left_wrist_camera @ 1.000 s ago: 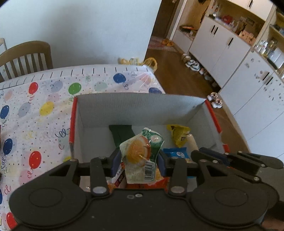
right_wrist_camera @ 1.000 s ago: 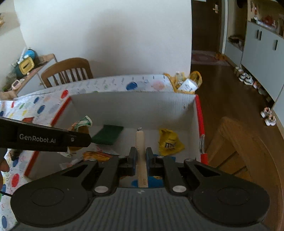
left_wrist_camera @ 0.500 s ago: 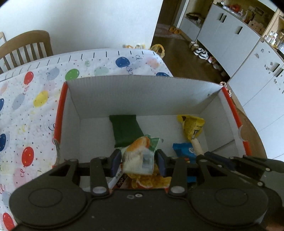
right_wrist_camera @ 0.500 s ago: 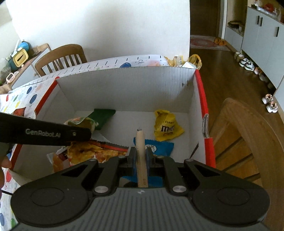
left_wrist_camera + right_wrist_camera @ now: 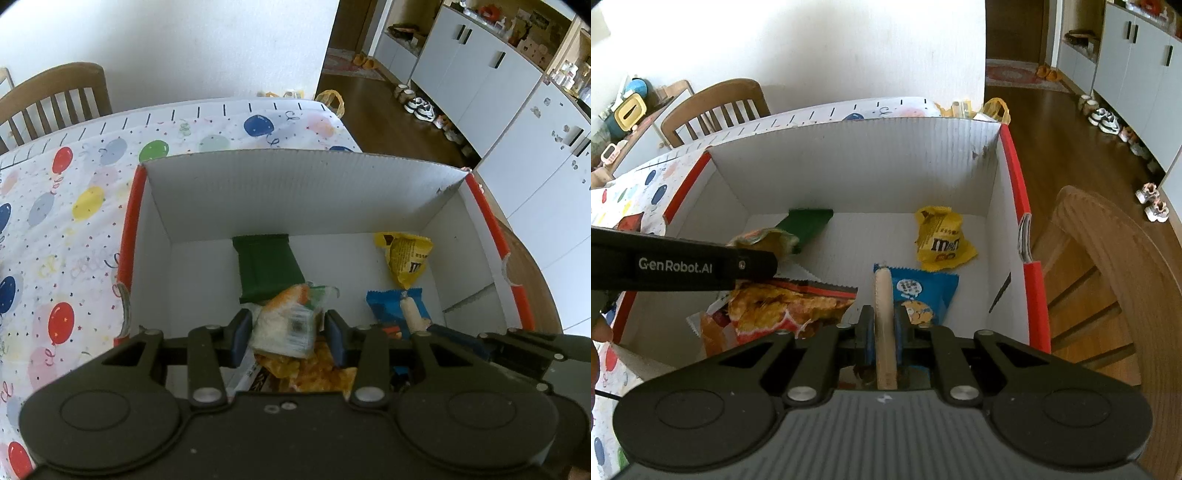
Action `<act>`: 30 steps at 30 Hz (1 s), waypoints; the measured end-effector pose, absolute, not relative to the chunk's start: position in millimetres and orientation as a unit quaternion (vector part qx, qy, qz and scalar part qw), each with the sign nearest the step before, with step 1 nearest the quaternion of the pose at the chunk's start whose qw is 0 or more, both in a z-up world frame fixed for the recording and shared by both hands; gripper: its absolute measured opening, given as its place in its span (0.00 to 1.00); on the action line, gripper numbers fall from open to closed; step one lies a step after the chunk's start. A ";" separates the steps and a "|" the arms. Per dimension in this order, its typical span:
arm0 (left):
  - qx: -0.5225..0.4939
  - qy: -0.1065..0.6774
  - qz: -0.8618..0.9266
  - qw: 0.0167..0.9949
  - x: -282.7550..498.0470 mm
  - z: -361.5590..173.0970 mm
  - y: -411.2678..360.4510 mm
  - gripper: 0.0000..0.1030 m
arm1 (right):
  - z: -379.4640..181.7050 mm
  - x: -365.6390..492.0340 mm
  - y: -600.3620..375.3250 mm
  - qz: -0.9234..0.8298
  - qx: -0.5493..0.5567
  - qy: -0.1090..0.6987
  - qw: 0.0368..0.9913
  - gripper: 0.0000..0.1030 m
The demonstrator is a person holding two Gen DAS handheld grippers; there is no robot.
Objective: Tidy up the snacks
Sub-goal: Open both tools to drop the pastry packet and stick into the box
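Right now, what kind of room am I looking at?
Probably a home dining area: a table under a balloon-print tablecloth, a wooden chair, and shoes lined along white cabinets.

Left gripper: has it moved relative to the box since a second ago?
Yes. The left gripper has sunk with its snack packet into the box, toward the green packet.
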State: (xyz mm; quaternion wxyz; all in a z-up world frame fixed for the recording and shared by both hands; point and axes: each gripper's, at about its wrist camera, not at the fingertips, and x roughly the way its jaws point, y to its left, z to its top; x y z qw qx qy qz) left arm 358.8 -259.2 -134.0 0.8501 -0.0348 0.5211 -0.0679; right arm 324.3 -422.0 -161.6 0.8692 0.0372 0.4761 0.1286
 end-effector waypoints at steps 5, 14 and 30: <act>-0.030 0.513 -0.074 0.855 351.5 -127.1 -258.9 0.40 | -158.5 320.0 -423.1 0.127 0.037 0.474 0.870 0.12; -0.025 0.496 -0.084 0.864 334.3 -112.7 -252.3 0.42 | -144.0 308.6 -423.9 0.126 0.039 0.459 0.878 0.13; -0.031 0.452 -0.106 0.885 301.2 -76.4 -220.3 0.60 | -109.1 286.6 -409.4 0.122 0.041 0.418 0.899 0.13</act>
